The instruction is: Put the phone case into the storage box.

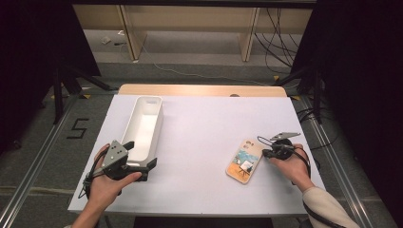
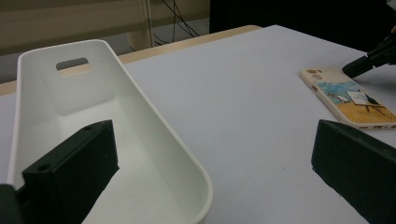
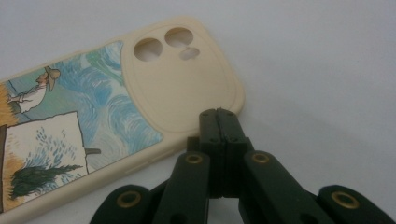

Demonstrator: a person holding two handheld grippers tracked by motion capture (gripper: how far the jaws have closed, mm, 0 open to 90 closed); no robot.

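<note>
The phone case [image 1: 244,160] lies flat near the table's [image 1: 204,123] right edge; the right gripper [image 3: 218,116], jaws closed on nothing, noses its long side, likely to push it. The left gripper [image 1: 139,167], jaws spread, straddles the white bin's [image 1: 142,128] near end

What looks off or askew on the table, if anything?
Nothing damaged or spilled. The phone case lies printed side up, slightly angled to the table edge. The right gripper is shut, tips at the case's edge. The left gripper stands open around the empty white bin's near end.
</note>
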